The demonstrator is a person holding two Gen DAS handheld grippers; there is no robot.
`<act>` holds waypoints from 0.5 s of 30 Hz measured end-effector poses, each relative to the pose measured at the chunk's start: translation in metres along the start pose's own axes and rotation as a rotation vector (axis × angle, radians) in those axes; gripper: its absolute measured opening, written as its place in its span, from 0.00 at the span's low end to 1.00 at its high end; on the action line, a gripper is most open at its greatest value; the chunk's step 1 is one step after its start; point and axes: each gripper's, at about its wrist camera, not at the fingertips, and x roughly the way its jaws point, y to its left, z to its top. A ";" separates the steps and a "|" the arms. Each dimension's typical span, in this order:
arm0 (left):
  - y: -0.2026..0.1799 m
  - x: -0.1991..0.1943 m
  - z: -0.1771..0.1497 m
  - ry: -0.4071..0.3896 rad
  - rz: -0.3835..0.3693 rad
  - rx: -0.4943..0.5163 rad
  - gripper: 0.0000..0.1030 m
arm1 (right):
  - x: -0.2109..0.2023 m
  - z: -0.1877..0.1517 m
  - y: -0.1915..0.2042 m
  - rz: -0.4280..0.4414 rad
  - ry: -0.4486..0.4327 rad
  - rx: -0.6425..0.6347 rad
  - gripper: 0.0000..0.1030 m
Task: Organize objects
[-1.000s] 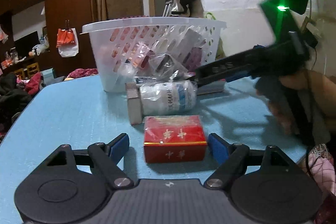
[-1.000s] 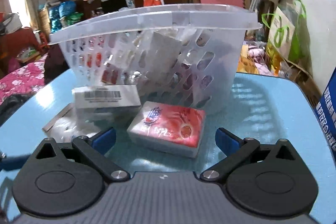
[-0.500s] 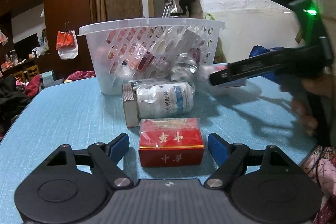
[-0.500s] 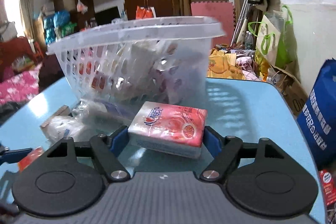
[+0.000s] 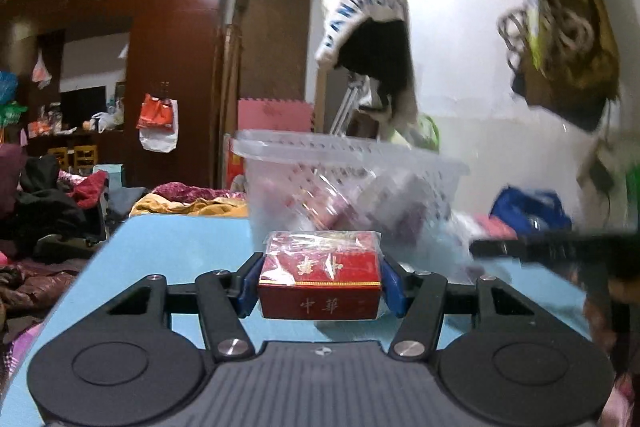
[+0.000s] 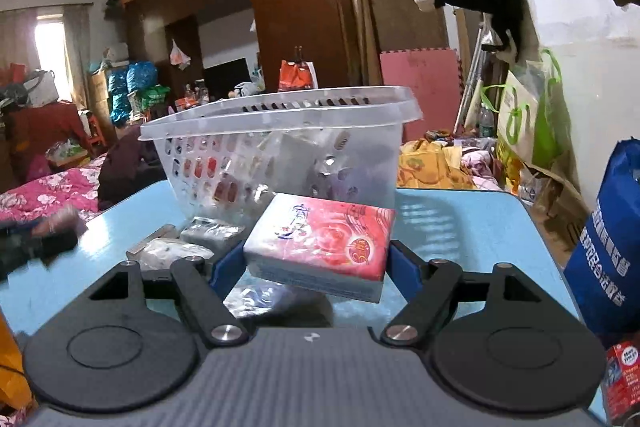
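Note:
My left gripper [image 5: 319, 277] is shut on a red cigarette box [image 5: 319, 285] wrapped in clear film and holds it above the blue table [image 5: 168, 243]. My right gripper [image 6: 316, 267] is shut on a red and pink tissue pack [image 6: 320, 241] and holds it lifted and tilted in front of the white perforated basket [image 6: 280, 143]. The basket holds several packets and also shows in the left wrist view [image 5: 352, 183], blurred. The right gripper's black body [image 5: 560, 251] crosses the right side of the left wrist view.
A white bottle in a bag and a foil pack [image 6: 188, 247] lie on the table left of the tissue pack, by the basket. A blue bag [image 6: 608, 251] stands off the table's right edge. Wardrobe, bedding and clutter fill the room behind.
My left gripper closed on the red box and lifted it off the table. My right gripper, shut on the tissue pack, raised it higher in front of the basket.

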 end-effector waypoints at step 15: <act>-0.010 0.109 0.144 0.041 -0.096 -0.017 0.61 | 0.035 0.125 0.031 -0.003 -0.107 -0.164 0.77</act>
